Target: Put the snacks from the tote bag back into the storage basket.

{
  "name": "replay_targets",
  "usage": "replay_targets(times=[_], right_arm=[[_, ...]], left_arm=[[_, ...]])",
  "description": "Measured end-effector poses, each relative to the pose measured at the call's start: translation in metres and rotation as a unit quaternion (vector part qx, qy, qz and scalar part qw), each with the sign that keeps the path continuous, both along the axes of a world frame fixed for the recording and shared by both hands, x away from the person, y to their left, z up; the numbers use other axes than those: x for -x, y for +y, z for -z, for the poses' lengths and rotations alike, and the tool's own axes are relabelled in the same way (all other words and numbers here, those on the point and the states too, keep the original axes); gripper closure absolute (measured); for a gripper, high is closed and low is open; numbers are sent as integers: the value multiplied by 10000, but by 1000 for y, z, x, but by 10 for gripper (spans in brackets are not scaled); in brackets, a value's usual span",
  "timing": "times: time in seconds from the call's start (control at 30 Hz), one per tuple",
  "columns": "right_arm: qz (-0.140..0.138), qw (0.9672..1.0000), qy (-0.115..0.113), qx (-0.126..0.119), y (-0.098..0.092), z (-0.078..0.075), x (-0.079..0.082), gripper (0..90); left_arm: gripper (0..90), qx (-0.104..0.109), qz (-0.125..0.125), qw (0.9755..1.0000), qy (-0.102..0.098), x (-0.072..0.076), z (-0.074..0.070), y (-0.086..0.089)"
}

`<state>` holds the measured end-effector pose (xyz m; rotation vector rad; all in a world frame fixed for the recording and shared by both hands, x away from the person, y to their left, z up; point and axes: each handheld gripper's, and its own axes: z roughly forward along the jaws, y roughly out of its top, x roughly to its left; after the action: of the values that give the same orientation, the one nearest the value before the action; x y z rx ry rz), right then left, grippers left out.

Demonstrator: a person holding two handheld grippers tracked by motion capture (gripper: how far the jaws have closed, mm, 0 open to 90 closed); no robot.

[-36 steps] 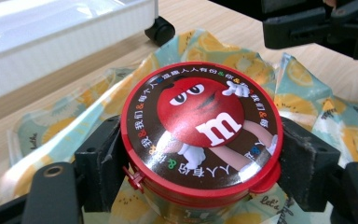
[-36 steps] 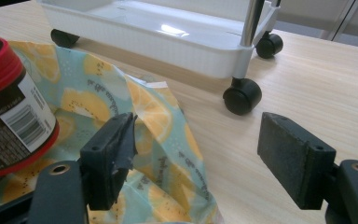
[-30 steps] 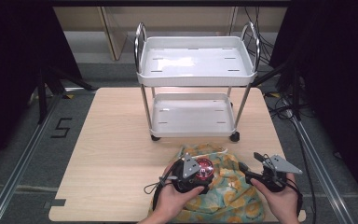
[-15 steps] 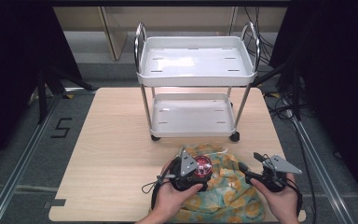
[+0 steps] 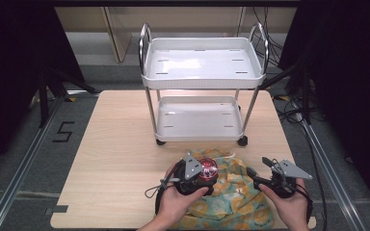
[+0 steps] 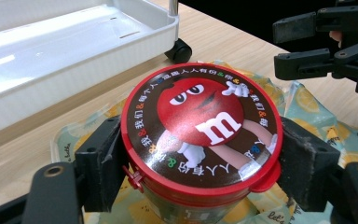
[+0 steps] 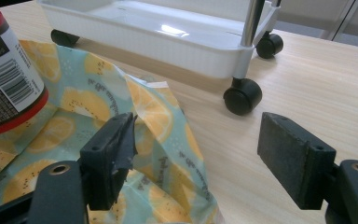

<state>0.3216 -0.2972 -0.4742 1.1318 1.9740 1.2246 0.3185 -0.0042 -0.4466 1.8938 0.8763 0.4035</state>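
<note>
Nearest us, the left gripper [image 6: 200, 158] pinches the red-lidded candy tub [image 6: 200, 135] above the lemon-print bag [image 5: 231, 202], probably lifting it out, the right gripper [image 7: 205, 163] waits spread wide beside it, the white cart [image 5: 202, 72] ready beyond.

The candy tub [image 6: 200, 140] sits between the left gripper's [image 5: 196, 179] 2 fingers [image 6: 105, 163], over the cloth bag [image 5: 231, 199] on the tabletop [image 5: 115, 168]. Beyond those fingers stands the cart [image 5: 202, 72]. The right gripper's [image 5: 268, 173] fingers [image 7: 109, 156] straddle the bag's edge.
</note>
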Motion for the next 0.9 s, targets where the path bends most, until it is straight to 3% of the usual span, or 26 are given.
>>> replay_targets(times=[0.13,0.2,0.3,0.37,0.83,0.9], right_arm=[[-2,10000,-32,48,0,0,0,285],[-15,10000,-37,28,0,0,-1,285],[-4,10000,-40,36,0,0,0,285],[4,10000,-42,21,0,0,0,285],[-1,10000,-24,30,0,0,0,285],[-1,10000,-31,33,0,0,0,285]], left_arm=[[254,-76,0,10000,-46,-1,-3,2],[254,29,-21,10000,-17,-1,-4,2],[254,-45,-53,10000,-67,-1,-6,4],[254,37,-72,10000,-50,-1,-7,4],[254,-23,-128,9999,-108,-3,-13,7],[254,57,-148,9998,-87,-3,-13,7]])
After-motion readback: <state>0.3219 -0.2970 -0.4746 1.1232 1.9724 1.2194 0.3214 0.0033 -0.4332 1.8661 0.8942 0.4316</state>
